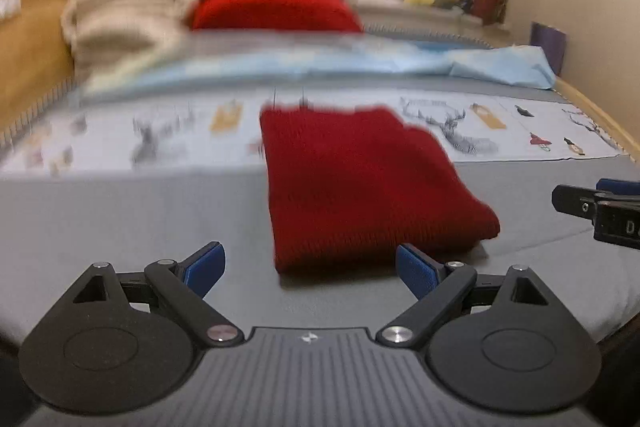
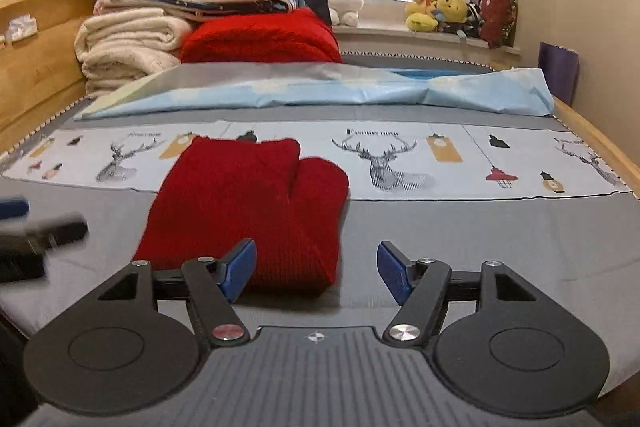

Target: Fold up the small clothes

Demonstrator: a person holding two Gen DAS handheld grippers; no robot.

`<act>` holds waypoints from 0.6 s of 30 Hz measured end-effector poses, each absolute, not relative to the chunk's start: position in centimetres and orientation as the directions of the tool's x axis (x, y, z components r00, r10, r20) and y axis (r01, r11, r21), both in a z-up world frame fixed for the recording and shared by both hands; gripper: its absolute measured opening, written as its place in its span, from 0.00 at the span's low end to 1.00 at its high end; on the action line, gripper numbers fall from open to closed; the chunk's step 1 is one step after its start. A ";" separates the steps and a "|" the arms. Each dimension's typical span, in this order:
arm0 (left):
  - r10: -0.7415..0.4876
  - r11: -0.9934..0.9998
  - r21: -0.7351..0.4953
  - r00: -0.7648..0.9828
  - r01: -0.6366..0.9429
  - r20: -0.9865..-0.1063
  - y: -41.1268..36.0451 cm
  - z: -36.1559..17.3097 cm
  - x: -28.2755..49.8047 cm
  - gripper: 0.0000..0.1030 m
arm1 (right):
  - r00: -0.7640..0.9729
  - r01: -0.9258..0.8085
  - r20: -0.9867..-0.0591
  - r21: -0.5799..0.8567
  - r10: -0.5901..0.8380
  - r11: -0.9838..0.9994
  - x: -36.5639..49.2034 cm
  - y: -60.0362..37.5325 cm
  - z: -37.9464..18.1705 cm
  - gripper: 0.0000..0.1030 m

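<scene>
A red knitted garment (image 1: 360, 183) lies folded on the grey bed sheet (image 1: 120, 227), its far edge on a printed cloth. In the left wrist view my left gripper (image 1: 310, 269) stands open just in front of the garment's near edge, nothing between its blue pads. The right wrist view shows the same red garment (image 2: 248, 203) ahead and left of centre. My right gripper (image 2: 316, 273) is open, its pads apart before the garment's near edge and clear of the fabric. Each gripper shows at the other view's side edge.
A printed cloth with deer (image 2: 380, 159) crosses the bed beyond the garment, then a light blue sheet (image 2: 320, 91). Folded blankets (image 2: 128, 43) and a red knit bundle (image 2: 260, 39) are stacked at the headboard. Plush toys (image 2: 440, 9) sit on the window sill. Wooden bed rails run along both sides.
</scene>
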State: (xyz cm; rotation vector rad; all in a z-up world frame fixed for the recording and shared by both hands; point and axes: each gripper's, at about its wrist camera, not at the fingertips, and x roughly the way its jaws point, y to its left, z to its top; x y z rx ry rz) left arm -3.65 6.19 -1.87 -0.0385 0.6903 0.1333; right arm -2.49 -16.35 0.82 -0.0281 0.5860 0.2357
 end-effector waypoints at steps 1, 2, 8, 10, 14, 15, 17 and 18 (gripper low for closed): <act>0.113 0.989 0.000 0.761 -0.147 -0.639 6.4 -2.0 -3.4 0.92 | 0.807 -0.227 -0.552 0.039 0.211 0.973 -2.2 -16.1 0.7 0.67; 0.125 0.988 0.009 0.757 -0.155 -0.641 6.4 -2.1 -3.1 0.92 | 0.804 -0.228 -0.556 0.043 0.213 0.973 -2.0 -15.9 0.5 0.67; 0.132 0.981 -0.013 0.717 -0.192 -0.684 7.0 -2.9 -1.8 0.92 | 0.787 -0.218 -0.580 0.058 0.211 0.974 -1.0 -14.4 -0.3 0.67; 0.125 0.981 -0.021 0.707 -0.194 -0.696 7.5 -3.1 -1.6 0.92 | 0.782 -0.229 -0.583 0.059 0.220 0.972 -1.0 -13.9 -0.4 0.67; 0.125 0.980 -0.020 0.699 -0.196 -0.704 7.6 -3.4 -1.6 0.92 | 0.772 -0.243 -0.595 0.049 0.224 0.969 -0.8 -13.1 -0.6 0.67; 0.126 0.980 -0.019 0.698 -0.197 -0.705 7.6 -3.5 -1.7 0.92 | 0.767 -0.247 -0.601 0.051 0.227 0.968 -0.7 -13.0 -0.8 0.67; 0.132 0.980 -0.014 0.697 -0.199 -0.705 7.6 -3.5 -1.7 0.92 | 0.758 -0.253 -0.610 0.051 0.231 0.966 -0.6 -12.7 -0.9 0.67; 0.134 0.980 -0.010 0.697 -0.199 -0.704 7.5 -3.5 -1.7 0.92 | 0.754 -0.258 -0.614 0.051 0.233 0.965 -0.6 -12.6 -1.0 0.67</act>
